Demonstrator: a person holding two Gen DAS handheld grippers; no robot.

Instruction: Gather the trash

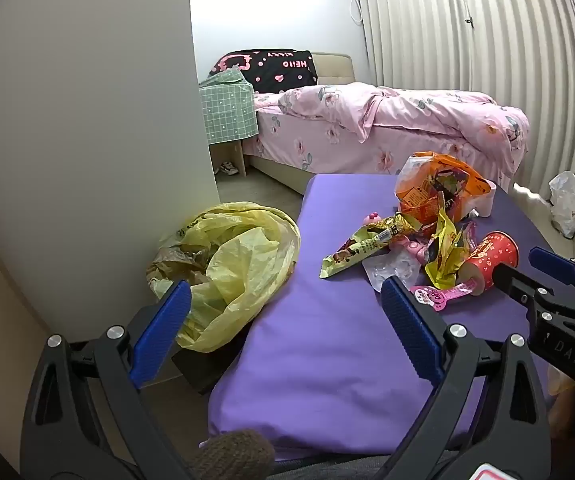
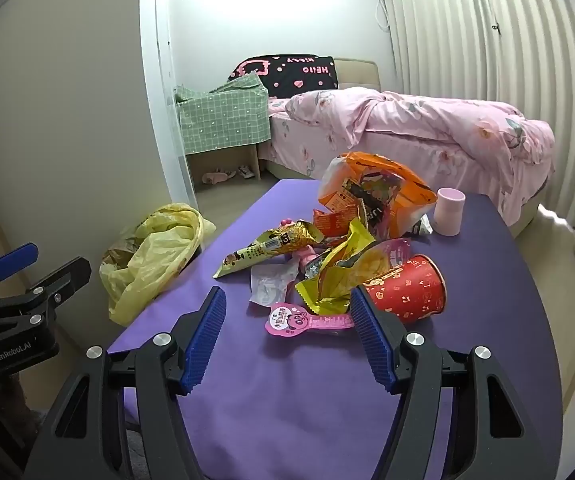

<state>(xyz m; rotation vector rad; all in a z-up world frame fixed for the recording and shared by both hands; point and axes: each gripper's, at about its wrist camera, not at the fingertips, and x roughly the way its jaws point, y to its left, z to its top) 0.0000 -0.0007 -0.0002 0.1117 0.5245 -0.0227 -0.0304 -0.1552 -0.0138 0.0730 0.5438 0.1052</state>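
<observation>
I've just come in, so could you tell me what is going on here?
A person holds two grippers over a purple table to clear rubbish. Both the left gripper and right gripper have open jaws and hold nothing. Wrappers and a red cup still lie piled there; a yellow bag waits beside it.

The counter wears matt purple cloth; the yellow bag is thin crinkled plastic; the snack wrappers look glossy foil.

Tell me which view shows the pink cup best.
The right wrist view: the pink cup stands upright and almost whole beside the orange bag. In the left wrist view that bag hides nearly all of it, leaving only a sliver.
</observation>
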